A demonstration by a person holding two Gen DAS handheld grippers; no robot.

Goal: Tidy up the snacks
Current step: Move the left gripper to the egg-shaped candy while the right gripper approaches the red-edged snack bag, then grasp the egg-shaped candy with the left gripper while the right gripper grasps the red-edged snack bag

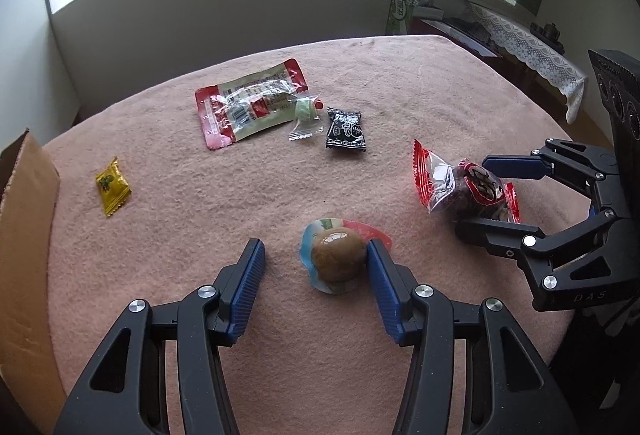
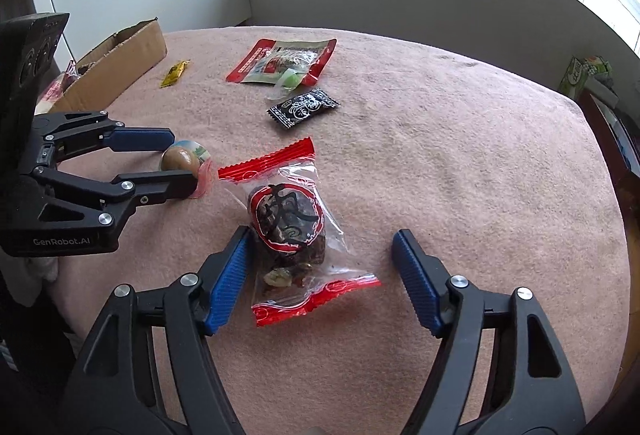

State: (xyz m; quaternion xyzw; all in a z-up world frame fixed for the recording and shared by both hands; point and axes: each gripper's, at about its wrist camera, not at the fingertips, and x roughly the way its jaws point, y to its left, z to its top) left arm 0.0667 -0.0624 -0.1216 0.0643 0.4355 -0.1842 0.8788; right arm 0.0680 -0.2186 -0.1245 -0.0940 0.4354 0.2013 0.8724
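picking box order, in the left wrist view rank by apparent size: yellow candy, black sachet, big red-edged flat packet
1. big red-edged flat packet, clearly largest.
2. black sachet.
3. yellow candy.
The last two look close, so their order is unsure.

Egg pack (image 1: 338, 259) between left claw (image 1: 316, 255) fingers, date pack (image 2: 294, 231) between right claw (image 2: 322, 259) fingers, box (image 2: 120, 65) far left.

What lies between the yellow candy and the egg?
Only bare pink cloth lies between the yellow candy and the egg, in the left wrist view.
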